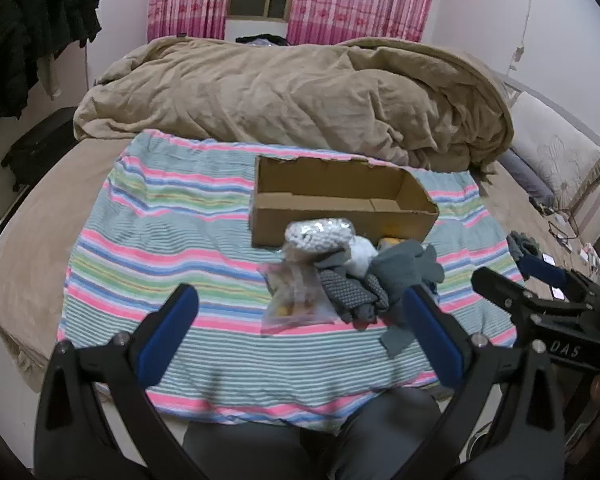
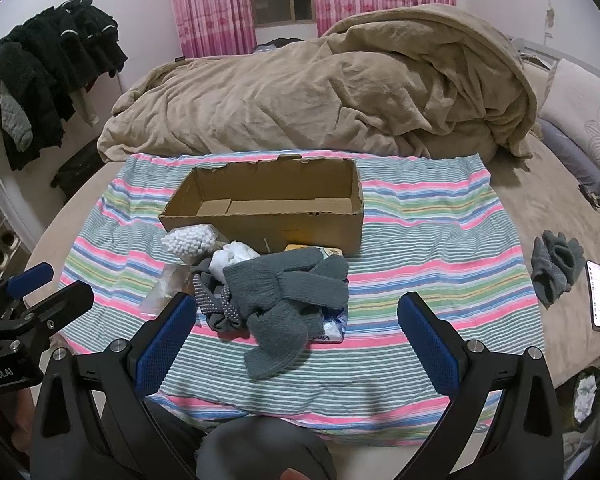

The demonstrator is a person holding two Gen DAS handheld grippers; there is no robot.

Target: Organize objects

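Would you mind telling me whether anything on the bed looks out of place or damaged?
The cardboard box has a ragged, torn top rim and holds nothing, while the items lie heaped in front of it. One grey glove lies apart off the striped cloth, beside a phone.

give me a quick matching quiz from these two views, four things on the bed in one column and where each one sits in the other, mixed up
Things
1. cardboard box
2. grey knitted gloves
3. phone
4. tan duvet

Places
A. off the striped cloth, on the bare bed at far right
B. heaped at the back of the bed, behind the cloth
C. in the pile just in front of the box
D. open and empty, on the cloth's far half

Pairs: 1-D, 2-C, 3-A, 4-B
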